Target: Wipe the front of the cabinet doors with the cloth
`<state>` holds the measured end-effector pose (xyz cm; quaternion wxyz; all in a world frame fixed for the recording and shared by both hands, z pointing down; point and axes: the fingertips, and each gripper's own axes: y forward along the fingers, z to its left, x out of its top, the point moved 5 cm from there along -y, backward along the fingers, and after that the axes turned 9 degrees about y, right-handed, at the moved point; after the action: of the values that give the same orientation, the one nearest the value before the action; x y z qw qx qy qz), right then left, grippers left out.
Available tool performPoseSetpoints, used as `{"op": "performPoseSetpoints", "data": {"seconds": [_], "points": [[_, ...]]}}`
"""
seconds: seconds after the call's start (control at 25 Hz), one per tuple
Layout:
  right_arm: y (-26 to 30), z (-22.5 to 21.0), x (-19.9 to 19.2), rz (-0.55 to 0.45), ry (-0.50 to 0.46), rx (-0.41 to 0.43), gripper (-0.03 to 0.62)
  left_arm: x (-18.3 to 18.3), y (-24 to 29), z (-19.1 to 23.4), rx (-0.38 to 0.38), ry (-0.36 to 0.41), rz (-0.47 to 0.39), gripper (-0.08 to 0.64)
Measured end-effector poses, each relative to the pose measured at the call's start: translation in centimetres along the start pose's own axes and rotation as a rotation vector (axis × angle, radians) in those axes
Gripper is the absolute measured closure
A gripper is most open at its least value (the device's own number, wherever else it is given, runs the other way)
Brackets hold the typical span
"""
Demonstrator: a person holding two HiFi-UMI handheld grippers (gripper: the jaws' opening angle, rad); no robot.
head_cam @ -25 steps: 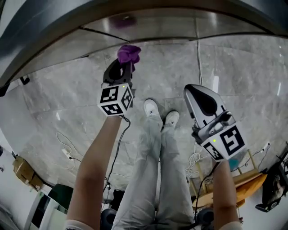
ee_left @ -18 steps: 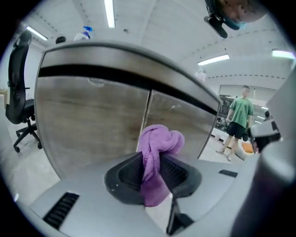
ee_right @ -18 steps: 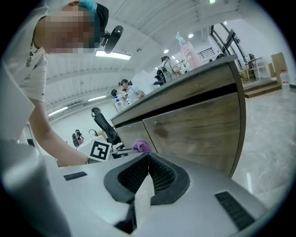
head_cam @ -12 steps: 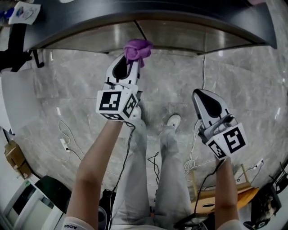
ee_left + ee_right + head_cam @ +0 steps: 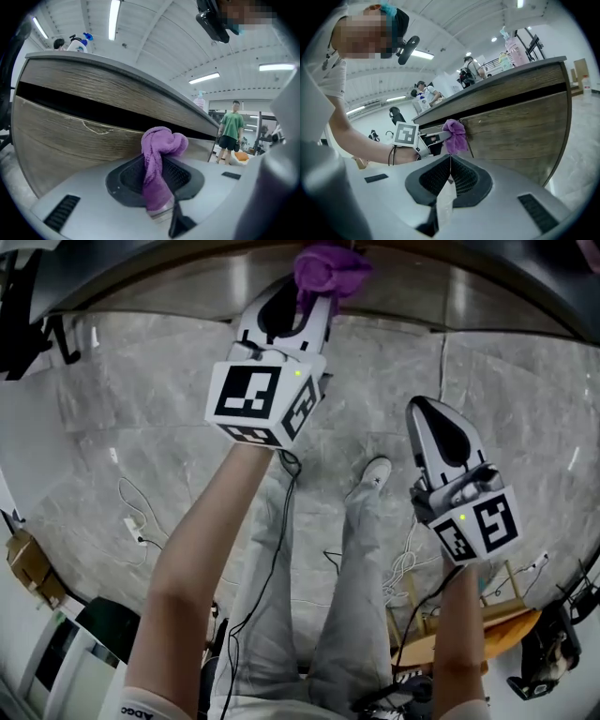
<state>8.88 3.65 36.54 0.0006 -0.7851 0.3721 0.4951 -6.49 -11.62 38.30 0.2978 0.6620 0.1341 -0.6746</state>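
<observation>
The cabinet doors (image 5: 70,140) face us, wood-grained, our right gripper (image 5: 424,411) held back from them with jaws closed on nothing, our left gripper (image 5: 309,298) up near their top edge, jaws clamped on the bunched purple cloth (image 5: 330,268).

Items in view, unrelated to the job:
- Floor (image 5: 141,409): grey veined marble tiles.
- Sneaker (image 5: 373,472): white, flat on the floor.
- Trousers (image 5: 361,587): pale grey.
- Power strip (image 5: 131,526): white, with a loose cord.
- Coiled cable (image 5: 405,568): white, near a wooden frame (image 5: 441,638).
- Cardboard box (image 5: 23,563): at the left edge.
- Spray bottle (image 5: 77,43): white with a blue trigger, standing on the surface (image 5: 61,57).
- Pink bottle (image 5: 515,47): also on top.
- Bystander (image 5: 231,129): green shirt, dark shorts.
- Ceiling strip light (image 5: 113,18): lit.
</observation>
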Motion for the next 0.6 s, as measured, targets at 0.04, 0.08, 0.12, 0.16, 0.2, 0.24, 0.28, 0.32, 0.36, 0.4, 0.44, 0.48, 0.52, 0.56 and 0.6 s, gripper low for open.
{"op": "performPoseSetpoints", "data": {"seconds": [0.04, 0.08, 0.12, 0.16, 0.2, 0.24, 0.28, 0.32, 0.36, 0.4, 0.44, 0.48, 0.52, 0.56, 0.6], "points": [[0.6, 0.5, -0.1, -0.001, 0.008, -0.006, 0.565, 0.0, -0.3, 0.6, -0.012, 0.006, 0.004, 0.466], [1.2, 0.9, -0.2, 0.002, 0.014, -0.01, 0.565, -0.1, -0.6, 1.1, -0.023, 0.01, 0.008, 0.466], [1.9, 1.3, -0.1, 0.004, 0.018, -0.015, 0.565, -0.1, -0.8, 1.8, -0.031, 0.015, 0.012, 0.466], [2.5, 1.6, 0.0, 0.004, 0.02, -0.019, 0.565, -0.1, -1.1, 2.5, -0.038, 0.02, 0.015, 0.466], [3.2, 2.0, 0.1, 0.002, 0.021, -0.023, 0.565, -0.1, -1.4, 3.2, -0.043, 0.026, 0.017, 0.466], [3.8, 2.4, 0.3, -0.001, 0.021, -0.026, 0.565, -0.1, -1.7, 4.1, -0.046, 0.031, 0.018, 0.466], [4.4, 2.9, 0.3, -0.003, 0.021, -0.027, 0.565, -0.2, -2.1, 4.9, -0.044, 0.035, 0.019, 0.466], [5.0, 3.3, 0.4, -0.004, 0.022, -0.027, 0.565, -0.3, -2.6, 5.8, -0.038, 0.038, 0.021, 0.466], [5.5, 3.7, 0.4, -0.002, 0.023, -0.025, 0.565, -0.5, -3.1, 6.6, -0.029, 0.039, 0.024, 0.466], [6.1, 4.1, 0.3, 0.002, 0.023, -0.021, 0.565, -0.6, -3.6, 7.5, -0.018, 0.038, 0.026, 0.466], [6.6, 4.4, 0.3, 0.007, 0.02, -0.017, 0.565, -0.7, -4.1, 8.3, -0.007, 0.036, 0.027, 0.466], [7.0, 4.8, 0.2, 0.013, 0.015, -0.013, 0.565, -0.7, -4.6, 9.1, 0.003, 0.035, 0.028, 0.466], [7.4, 5.2, 0.1, 0.021, 0.01, -0.009, 0.565, -0.8, -5.1, 9.9, 0.012, 0.036, 0.029, 0.466], [7.8, 5.6, 0.0, 0.029, 0.004, -0.004, 0.565, -0.8, -5.7, 10.7, 0.02, 0.038, 0.031, 0.466], [8.3, 6.1, -0.1, 0.036, -0.002, 0.001, 0.565, -0.9, -6.2, 11.6, 0.028, 0.041, 0.034, 0.466]]}}
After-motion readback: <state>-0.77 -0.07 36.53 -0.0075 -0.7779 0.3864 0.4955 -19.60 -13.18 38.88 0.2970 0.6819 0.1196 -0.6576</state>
